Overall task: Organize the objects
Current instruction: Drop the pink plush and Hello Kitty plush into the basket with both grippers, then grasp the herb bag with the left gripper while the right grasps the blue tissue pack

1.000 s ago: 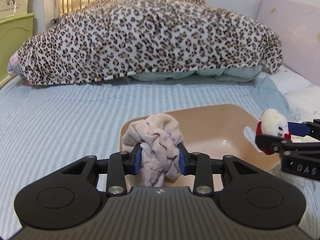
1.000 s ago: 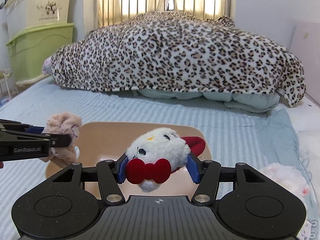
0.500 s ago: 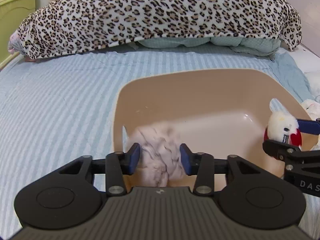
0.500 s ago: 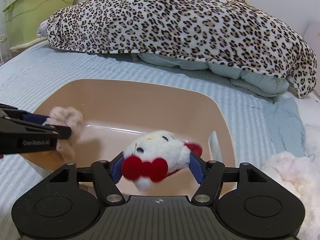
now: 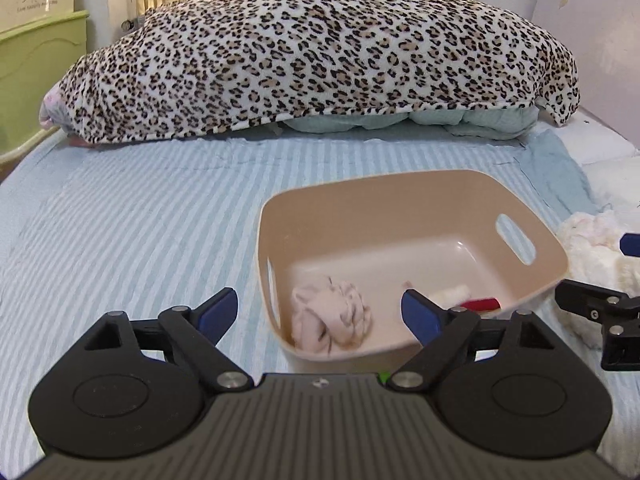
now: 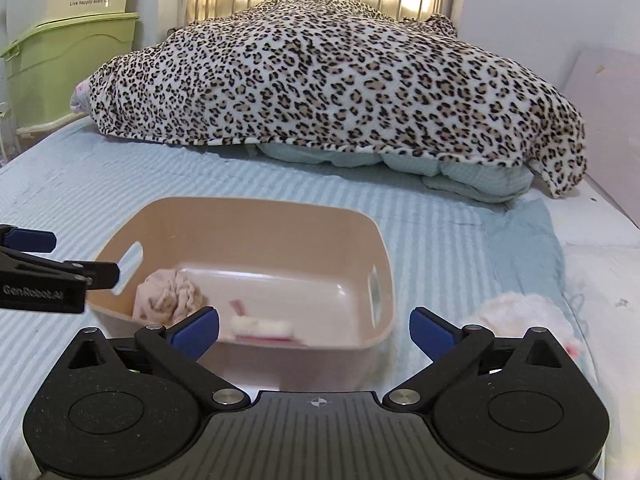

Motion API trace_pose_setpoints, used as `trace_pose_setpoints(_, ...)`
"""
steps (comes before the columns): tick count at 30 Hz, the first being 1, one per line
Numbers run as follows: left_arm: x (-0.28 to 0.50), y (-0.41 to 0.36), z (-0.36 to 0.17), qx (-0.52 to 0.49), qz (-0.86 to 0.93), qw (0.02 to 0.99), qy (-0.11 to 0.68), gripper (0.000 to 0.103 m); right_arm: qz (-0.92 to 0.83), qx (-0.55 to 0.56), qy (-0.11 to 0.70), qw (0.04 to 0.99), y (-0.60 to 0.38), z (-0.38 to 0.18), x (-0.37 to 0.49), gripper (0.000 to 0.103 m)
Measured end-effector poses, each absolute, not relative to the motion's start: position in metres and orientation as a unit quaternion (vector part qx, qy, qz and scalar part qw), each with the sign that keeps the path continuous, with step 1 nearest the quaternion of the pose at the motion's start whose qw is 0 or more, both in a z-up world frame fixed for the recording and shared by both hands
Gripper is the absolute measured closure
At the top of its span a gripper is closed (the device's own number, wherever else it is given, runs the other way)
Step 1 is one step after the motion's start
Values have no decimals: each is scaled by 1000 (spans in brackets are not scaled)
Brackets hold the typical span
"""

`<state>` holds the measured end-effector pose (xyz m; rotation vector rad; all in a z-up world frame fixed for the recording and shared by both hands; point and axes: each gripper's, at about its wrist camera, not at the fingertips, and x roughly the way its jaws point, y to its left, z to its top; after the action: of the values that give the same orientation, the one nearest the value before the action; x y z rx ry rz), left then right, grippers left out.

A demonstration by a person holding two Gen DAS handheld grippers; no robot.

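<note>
A beige plastic basket (image 5: 400, 204) (image 6: 384, 264) sits on the striped bed. Inside it lie a crumpled pink cloth (image 5: 332, 322) (image 6: 168, 294) and a white plush toy with red trim (image 5: 466, 298) (image 6: 262, 326). My left gripper (image 5: 318, 314) is open and empty, just in front of the basket's near rim. My right gripper (image 6: 314, 330) is open and empty, in front of the basket's near right corner. The right gripper's fingers (image 5: 588, 306) show at the right edge of the left wrist view; the left gripper's fingers (image 6: 60, 270) show at the left of the right wrist view.
A fluffy white-pink plush (image 6: 524, 316) (image 5: 596, 244) lies on the bed right of the basket. A leopard-print blanket heap (image 5: 320, 52) (image 6: 340, 76) fills the far side. Green storage boxes (image 6: 60, 60) stand at the left. A light blue cloth (image 6: 520, 240) lies right of the basket.
Both grippers opened and dropped their loads into the basket: the pink cloth from the left, the white plush toy from the right. Both pulled back from the basket.
</note>
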<state>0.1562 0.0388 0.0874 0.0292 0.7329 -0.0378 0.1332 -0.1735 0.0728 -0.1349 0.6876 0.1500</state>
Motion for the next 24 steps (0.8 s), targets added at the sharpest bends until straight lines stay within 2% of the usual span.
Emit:
trace_pose_setpoints(6, 121, 36, 80, 22, -24, 930, 365, 14, 67, -69, 357, 929, -182, 67, 103, 0)
trace_pose_setpoints(12, 100, 31, 49, 11, -35, 916, 400, 14, 54, -65, 383, 920, -196, 48, 76, 0)
trace_pose_setpoints(24, 93, 5, -10, 12, -43, 893, 447, 13, 61, -76, 456, 885, -200, -17, 79, 0)
